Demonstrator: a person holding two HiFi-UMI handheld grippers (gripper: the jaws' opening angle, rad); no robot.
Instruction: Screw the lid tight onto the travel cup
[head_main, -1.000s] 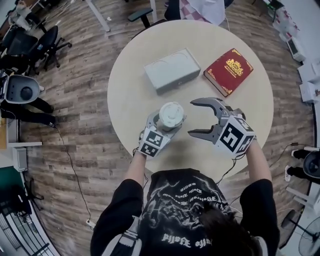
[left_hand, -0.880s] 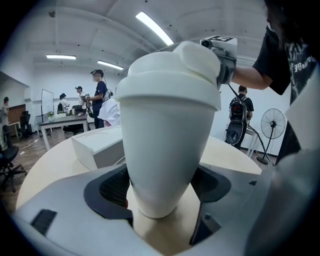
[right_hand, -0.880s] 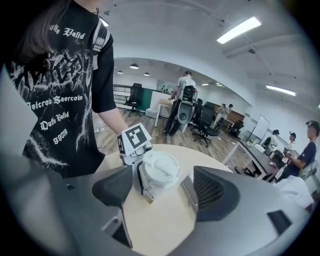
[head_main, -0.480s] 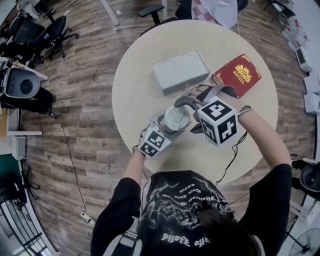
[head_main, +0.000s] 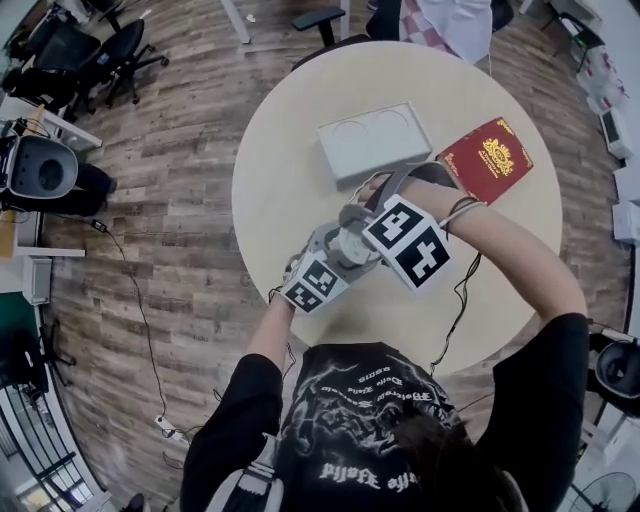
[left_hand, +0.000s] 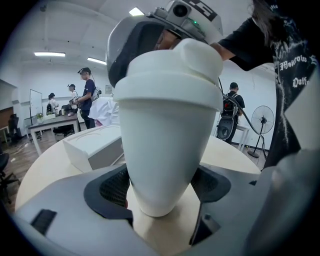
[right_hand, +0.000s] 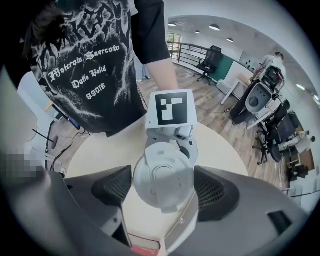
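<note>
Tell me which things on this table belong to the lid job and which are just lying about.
Job: travel cup, its lid, left tool gripping the cup, right tool open around the lid.
Lying about: white box, red book.

White travel cup (left_hand: 165, 150) upright on round beige table (head_main: 290, 180), tapered base, white lid (right_hand: 162, 180) seated on top

- Head view: I look steeply down from above the person onto the round table (head_main: 290, 170).
- Left gripper view: low, tight against the travel cup (left_hand: 167, 145).
- Right gripper view: close overhead, facing down on the lid (right_hand: 162, 182).
- All three share the travel cup.
</note>
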